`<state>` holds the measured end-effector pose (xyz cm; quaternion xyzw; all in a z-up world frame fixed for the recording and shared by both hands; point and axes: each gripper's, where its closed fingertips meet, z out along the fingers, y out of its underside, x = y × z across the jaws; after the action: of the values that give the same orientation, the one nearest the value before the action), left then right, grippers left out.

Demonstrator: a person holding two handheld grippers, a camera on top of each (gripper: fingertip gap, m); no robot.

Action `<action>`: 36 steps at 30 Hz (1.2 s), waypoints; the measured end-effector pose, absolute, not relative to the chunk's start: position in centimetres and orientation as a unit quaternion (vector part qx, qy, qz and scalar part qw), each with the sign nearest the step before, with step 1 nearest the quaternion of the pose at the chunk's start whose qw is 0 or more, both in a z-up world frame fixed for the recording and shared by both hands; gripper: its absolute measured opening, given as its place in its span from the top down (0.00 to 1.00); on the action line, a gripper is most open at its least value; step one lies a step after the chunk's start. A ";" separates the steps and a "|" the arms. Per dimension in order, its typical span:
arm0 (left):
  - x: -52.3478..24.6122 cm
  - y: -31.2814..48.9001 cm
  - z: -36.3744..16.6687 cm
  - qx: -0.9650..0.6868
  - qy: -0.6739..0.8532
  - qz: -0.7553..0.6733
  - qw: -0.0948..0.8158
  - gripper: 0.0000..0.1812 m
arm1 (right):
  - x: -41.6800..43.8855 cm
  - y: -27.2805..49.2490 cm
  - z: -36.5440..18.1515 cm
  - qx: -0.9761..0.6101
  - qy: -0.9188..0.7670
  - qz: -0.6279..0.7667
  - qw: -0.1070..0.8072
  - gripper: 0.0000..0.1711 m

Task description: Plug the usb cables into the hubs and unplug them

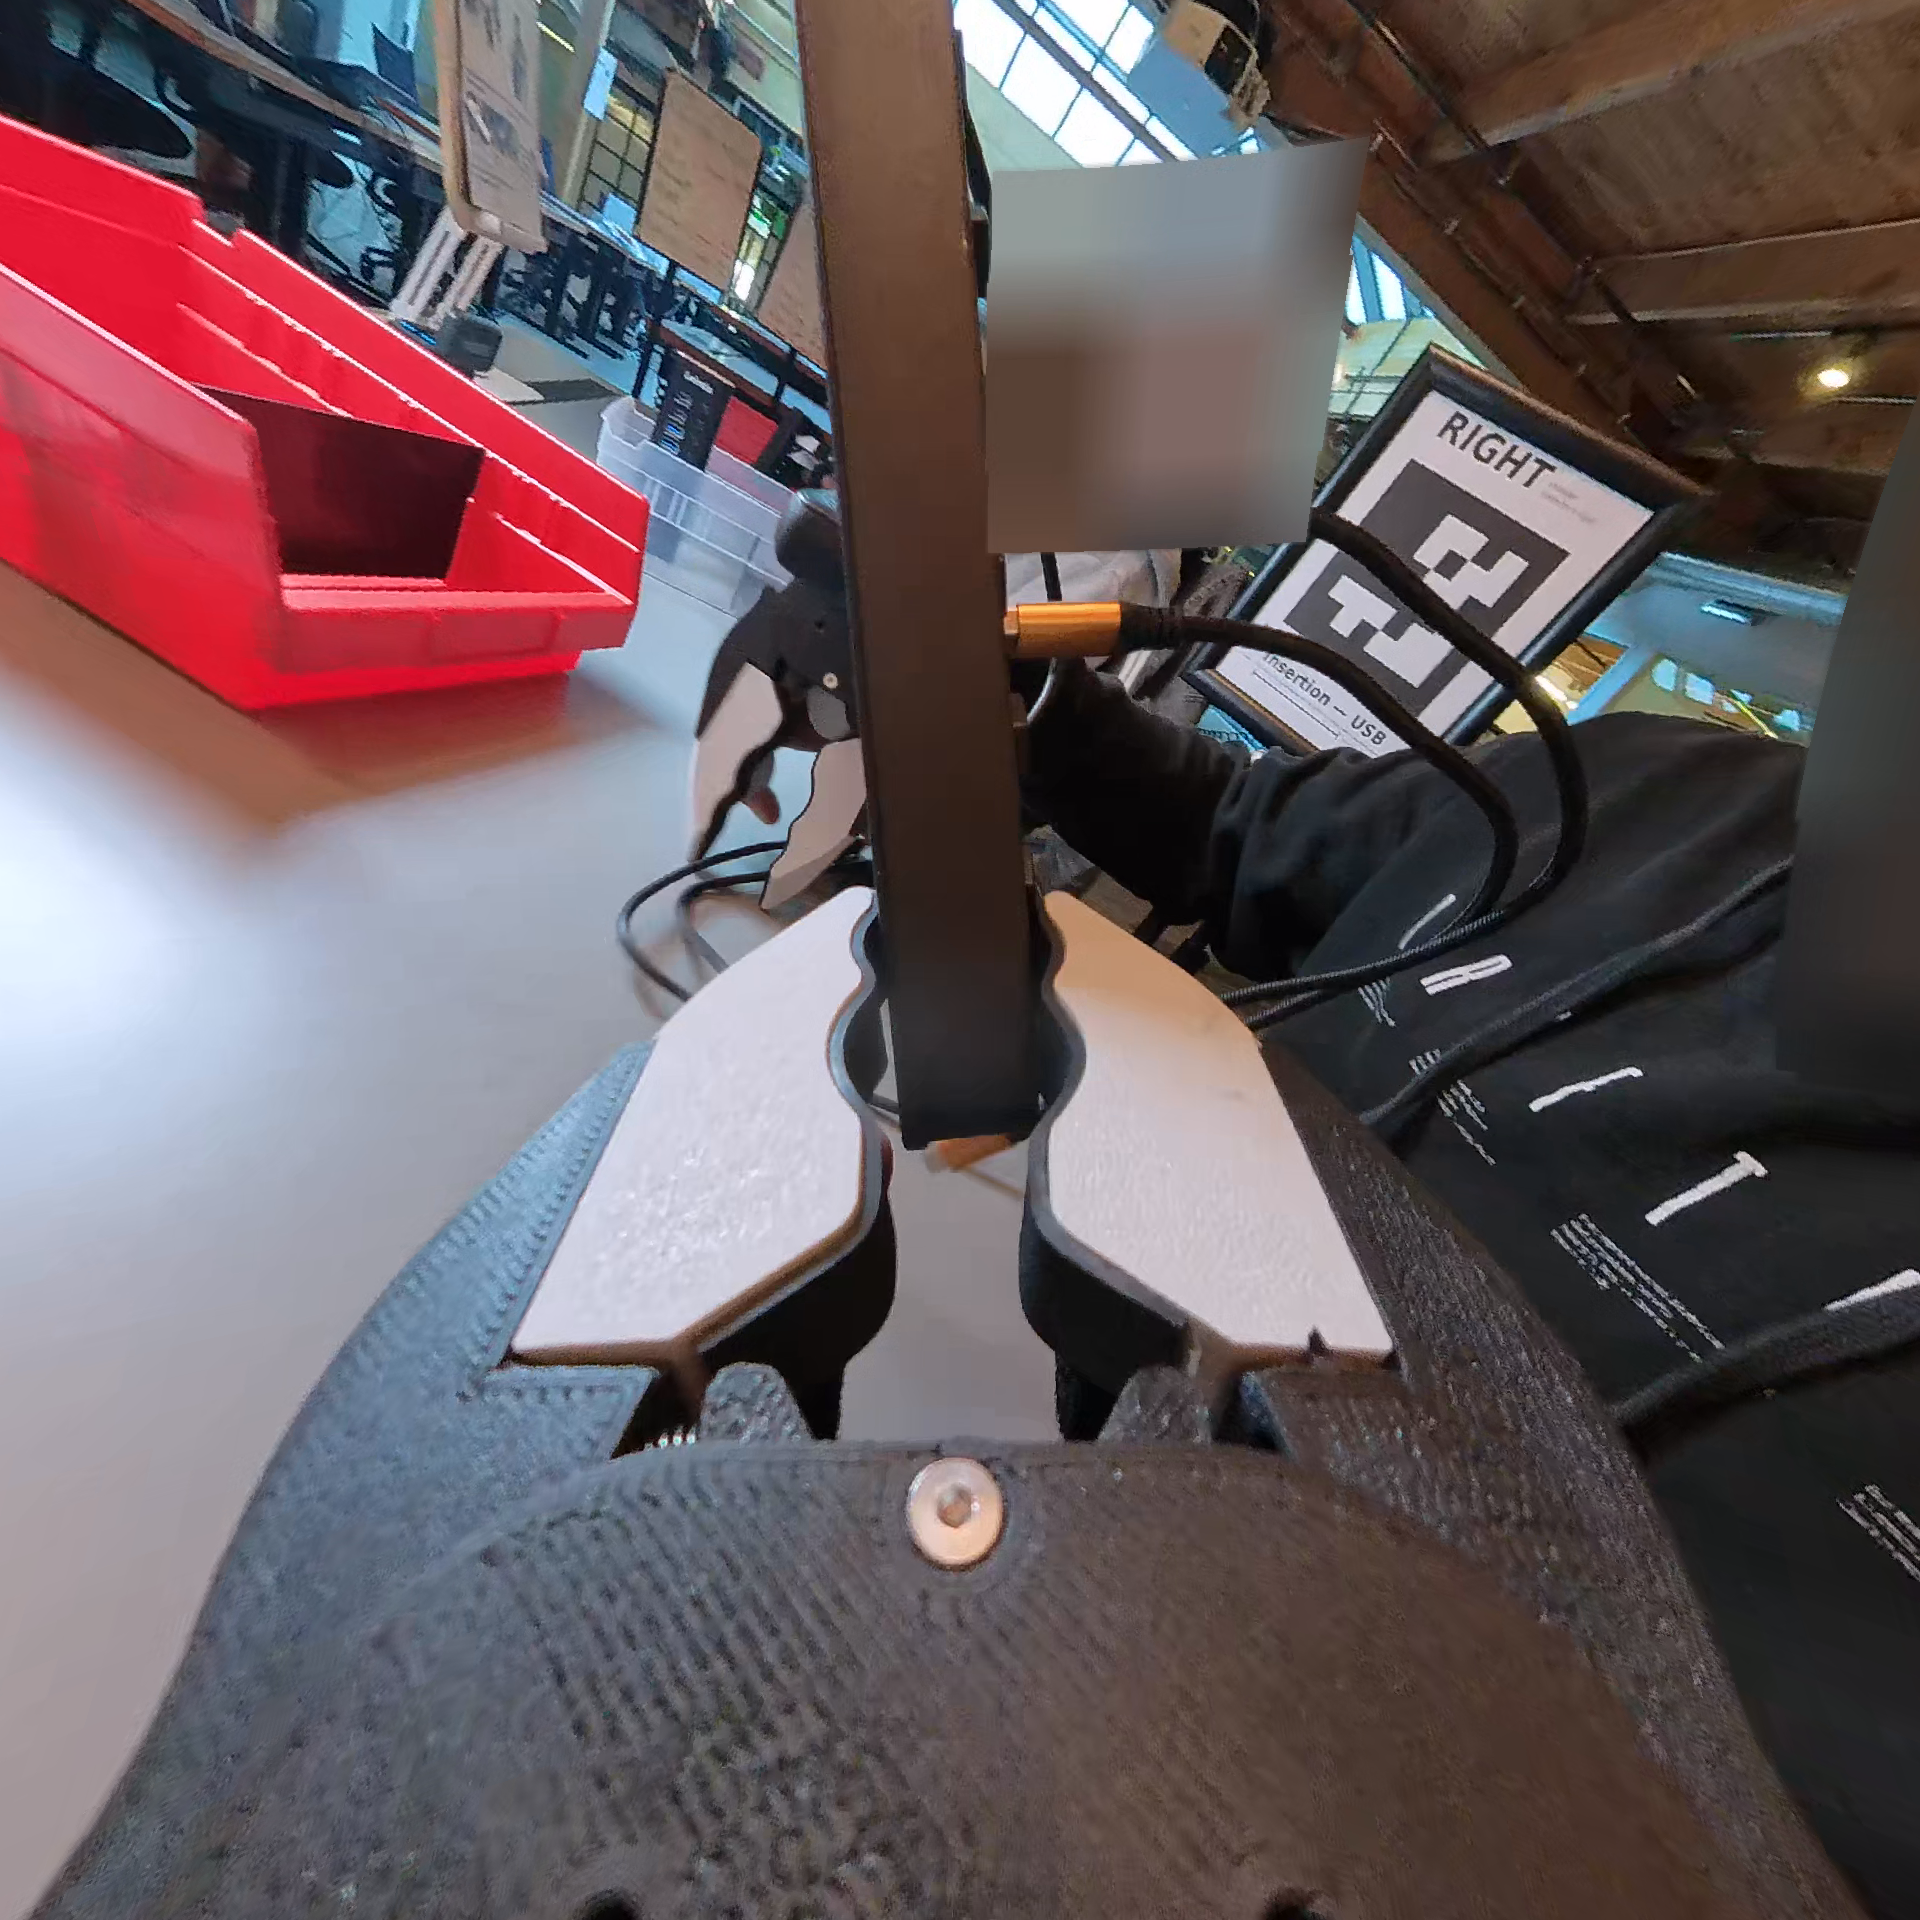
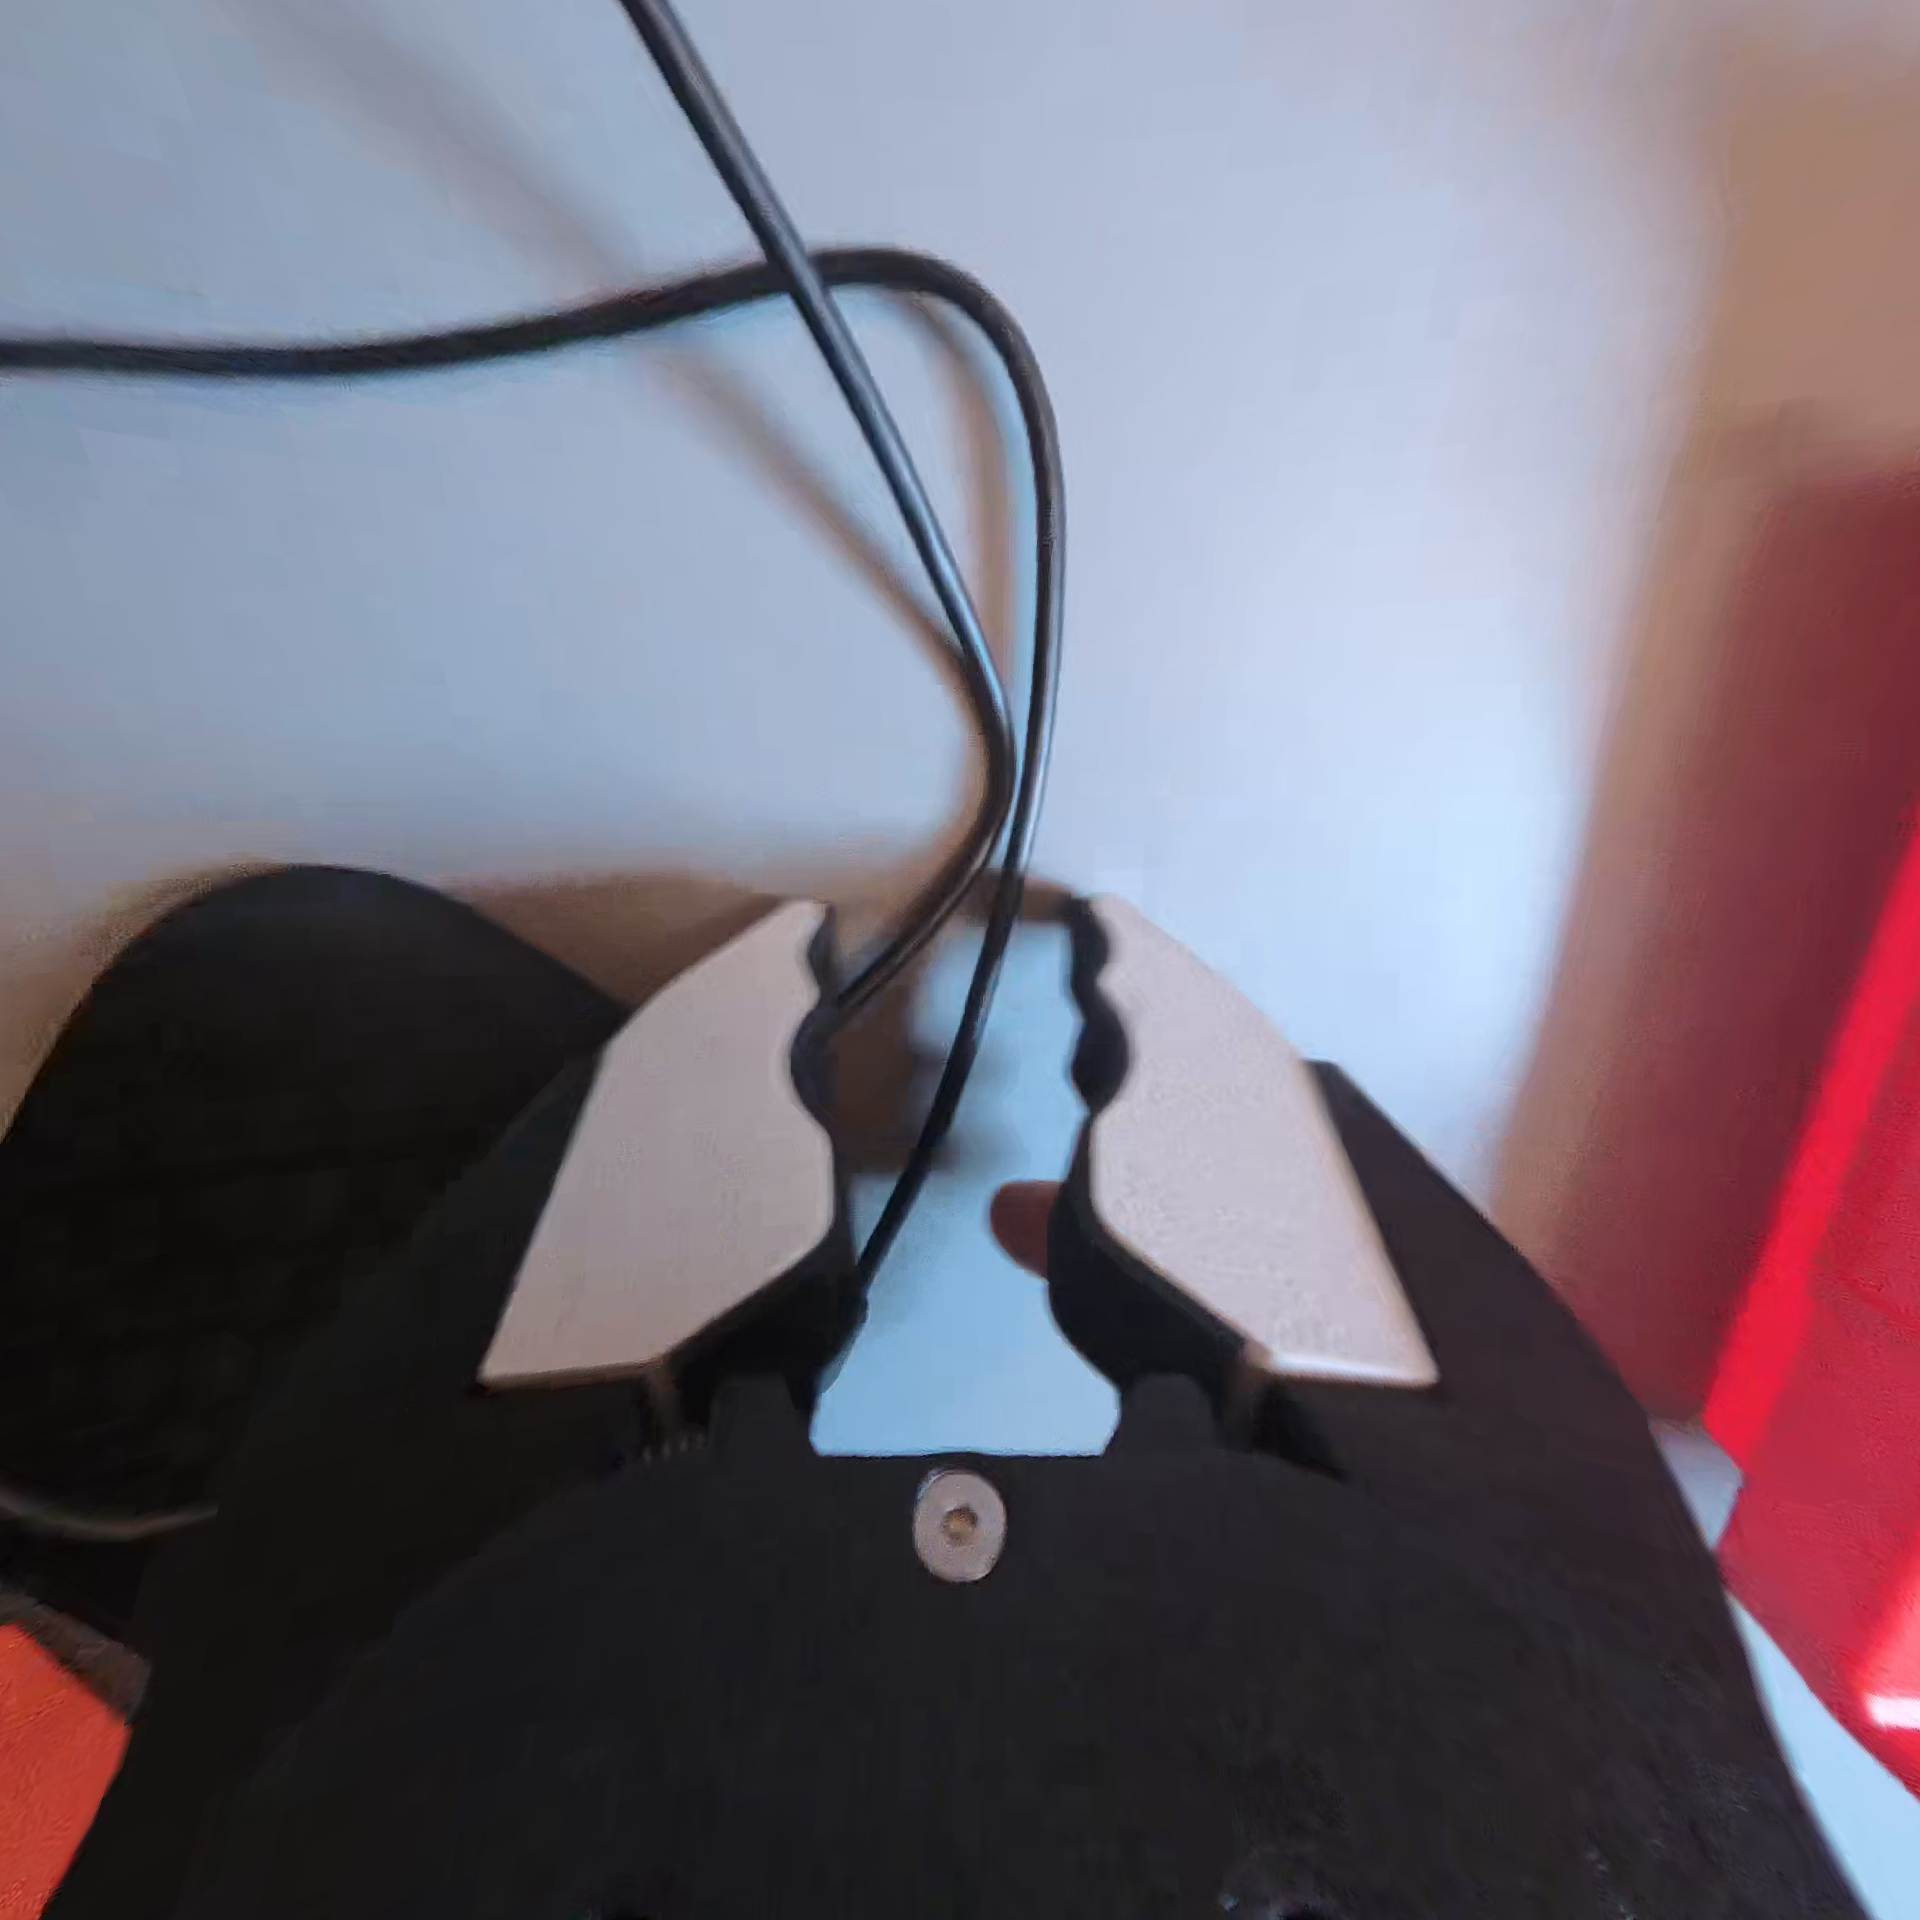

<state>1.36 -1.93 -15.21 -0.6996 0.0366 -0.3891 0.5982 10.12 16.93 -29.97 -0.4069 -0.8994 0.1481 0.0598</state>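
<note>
In the left wrist view my left gripper [image 1: 956,935] is shut on a long black USB hub [image 1: 904,416] that stands upright between its fingers. A gold-collared USB plug [image 1: 1060,629] with a black braided cable [image 1: 1496,790] sits in the hub's right side. A small gold piece [image 1: 971,1148] shows under the hub's lower end. My right gripper [image 1: 767,831] is open beyond the hub, low over the table. In the blurred right wrist view the right gripper [image 2: 945,935] is open, and two black cables [image 2: 1023,468] run between its fingers without being clamped.
A red bin [image 1: 312,499] stands on the grey table [image 1: 260,987] at the left; it also shows at the right edge of the right wrist view [image 2: 1849,1039]. A framed sign with a black-and-white marker [image 1: 1455,582] stands at the back right. A person's black sleeve [image 1: 1558,987] lies at the right. One gripper's finger ends stand about 25 cm off the other's.
</note>
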 end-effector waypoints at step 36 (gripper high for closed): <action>2.6 -1.8 -26.7 -0.912 0.030 -0.222 0.343 0.86 | 2.1 3.3 -14.3 0.002 -0.966 0.095 0.241 0.98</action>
<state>2.62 -1.82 -26.71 -0.9123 0.0302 -0.2216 0.3431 2.14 3.26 -14.32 0.0023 -0.9659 0.0948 0.2409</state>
